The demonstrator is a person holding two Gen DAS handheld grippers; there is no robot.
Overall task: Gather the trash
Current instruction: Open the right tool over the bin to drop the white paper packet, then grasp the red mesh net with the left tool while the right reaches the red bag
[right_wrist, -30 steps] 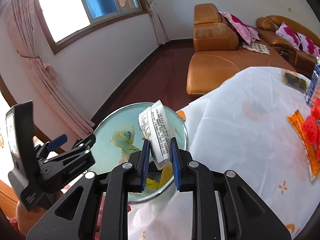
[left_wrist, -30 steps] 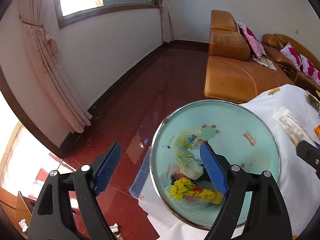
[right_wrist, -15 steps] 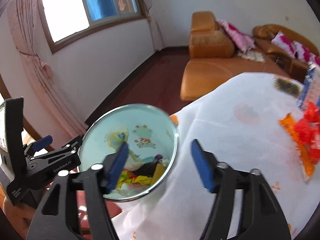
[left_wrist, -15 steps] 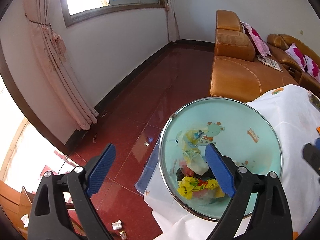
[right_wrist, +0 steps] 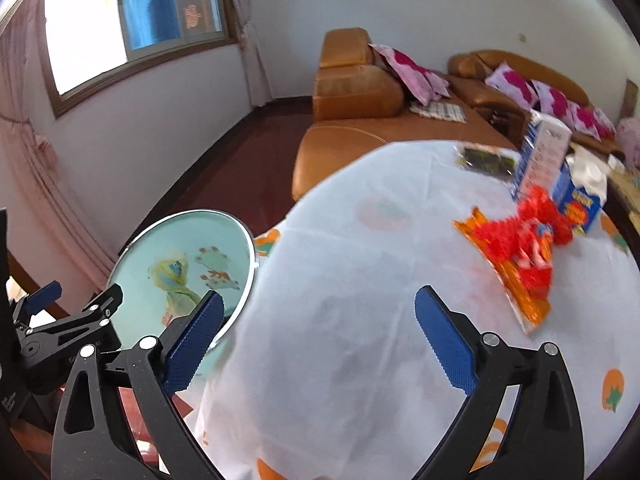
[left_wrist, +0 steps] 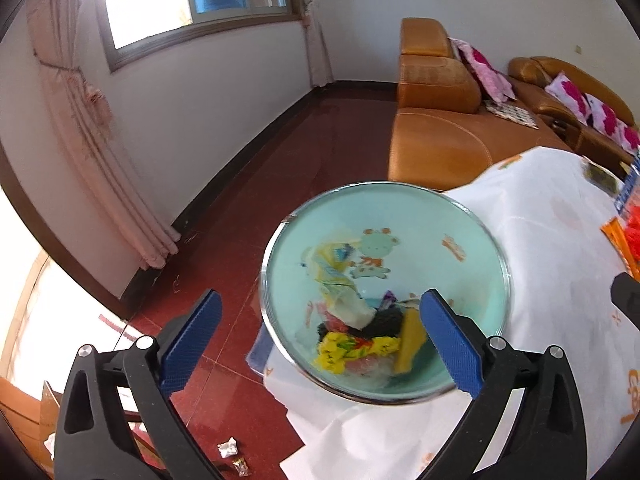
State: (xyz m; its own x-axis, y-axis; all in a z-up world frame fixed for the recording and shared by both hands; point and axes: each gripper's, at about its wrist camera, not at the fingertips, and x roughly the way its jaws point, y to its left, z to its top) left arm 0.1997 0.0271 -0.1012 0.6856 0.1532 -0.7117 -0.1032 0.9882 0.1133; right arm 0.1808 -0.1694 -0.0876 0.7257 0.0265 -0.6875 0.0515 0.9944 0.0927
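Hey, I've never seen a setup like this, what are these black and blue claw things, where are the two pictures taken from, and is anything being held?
They are hand-held tongs, one in each of a person's hands, each carrying a camera that looks out along its two blue-padded fingers. One picture is from the left tongs, the other from the right tongs. Both sets of jaws are opening and hold nothing. At the edge of the table, covered with a white cloth, is a pale green basin with wrappers in it. On the cloth lie a red and orange wrapper, a dark packet and a blue and white carton.
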